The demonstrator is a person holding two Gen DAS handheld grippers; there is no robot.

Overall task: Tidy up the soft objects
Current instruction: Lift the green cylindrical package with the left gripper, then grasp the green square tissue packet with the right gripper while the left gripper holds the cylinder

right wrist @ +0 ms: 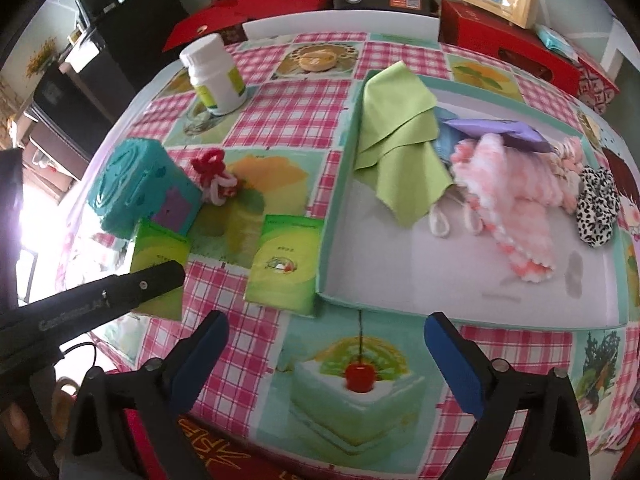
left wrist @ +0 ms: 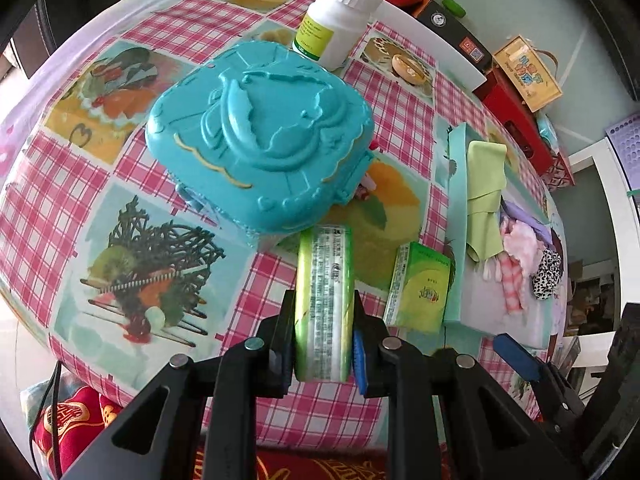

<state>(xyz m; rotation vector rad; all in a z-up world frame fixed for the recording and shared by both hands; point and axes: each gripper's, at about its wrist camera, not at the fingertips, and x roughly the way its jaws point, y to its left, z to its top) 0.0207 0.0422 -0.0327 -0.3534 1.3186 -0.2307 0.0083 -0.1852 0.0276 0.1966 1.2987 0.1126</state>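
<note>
The tissue pack — green and white, soft-wrapped — sits edge-on between the fingers of the left gripper, pinched across its thin side so the narrow grip can carry it; its far end points toward the teal plastic case. A second tissue pack lies flat on the counter, touching the near-left corner of the teal-rimmed tray, probably the next thing to collect. The tray already holds the gathered soft things: a green cloth draped over its far-left rim, a pink fluffy cloth in the middle and a leopard-print scrunchie to the right, which suggests the held pack is headed there too. The right gripper hangs over the cake print with its fingers spread wide and nothing between them — ready, by the look of it, for a pickup. The white bottle and the teal case are hard items and stand apart from the tray.
</note>
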